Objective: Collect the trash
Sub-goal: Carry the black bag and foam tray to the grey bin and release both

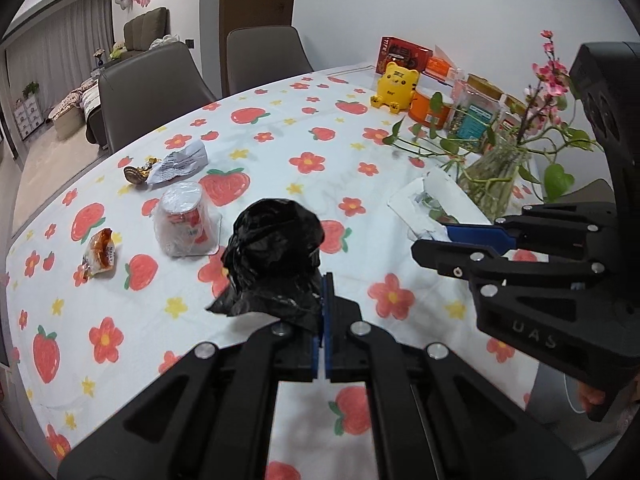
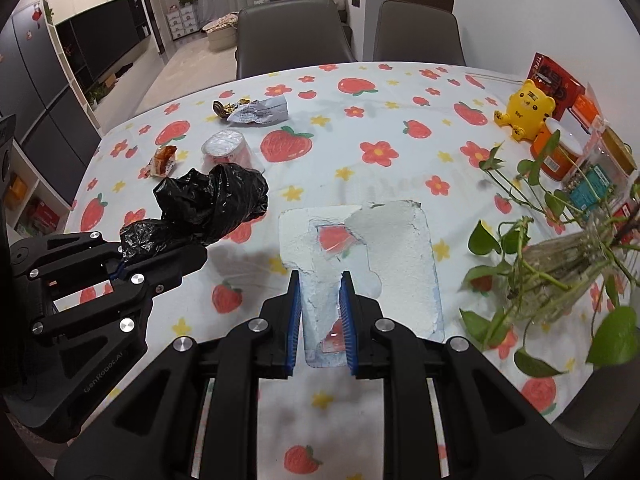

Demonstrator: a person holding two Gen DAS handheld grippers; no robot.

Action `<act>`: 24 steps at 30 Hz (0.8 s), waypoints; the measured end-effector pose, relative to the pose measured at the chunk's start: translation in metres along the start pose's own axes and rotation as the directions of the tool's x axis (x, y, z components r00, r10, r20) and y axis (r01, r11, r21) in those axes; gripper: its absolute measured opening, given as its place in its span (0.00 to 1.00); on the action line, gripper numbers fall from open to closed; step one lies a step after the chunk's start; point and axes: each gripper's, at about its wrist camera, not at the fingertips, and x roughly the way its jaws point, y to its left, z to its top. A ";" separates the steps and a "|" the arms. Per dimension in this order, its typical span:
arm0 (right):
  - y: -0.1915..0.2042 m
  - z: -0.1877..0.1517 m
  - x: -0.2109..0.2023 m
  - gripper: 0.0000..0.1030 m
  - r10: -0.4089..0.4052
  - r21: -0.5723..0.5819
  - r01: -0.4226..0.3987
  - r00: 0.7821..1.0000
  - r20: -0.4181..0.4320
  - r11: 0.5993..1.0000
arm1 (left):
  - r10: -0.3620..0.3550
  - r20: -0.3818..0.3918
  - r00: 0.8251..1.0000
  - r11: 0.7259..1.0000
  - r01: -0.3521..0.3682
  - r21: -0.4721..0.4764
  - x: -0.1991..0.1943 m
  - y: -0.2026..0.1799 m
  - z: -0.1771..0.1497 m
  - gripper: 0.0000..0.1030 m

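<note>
1. The table has much free cloth in the middle; its near edge is not in view, I think just below my hands.
2. The vase of vines stands just beside my right side, so I should swing away from it.
3. My right gripper has its jaws closed on the torn white wrapper.
4. My left gripper has its jaws pinched on the crumpled black bag, which needs to be opened for the wrapper.
5. The cup and snack wrappers lie on the left, not yet collected.
</note>
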 end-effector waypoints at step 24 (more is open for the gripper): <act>-0.090 -0.213 -0.195 0.17 -0.275 0.392 0.248 0.961 0.014 0.886 | -0.307 -0.049 0.950 0.887 0.304 0.346 -0.090 -0.197 -0.069 0.02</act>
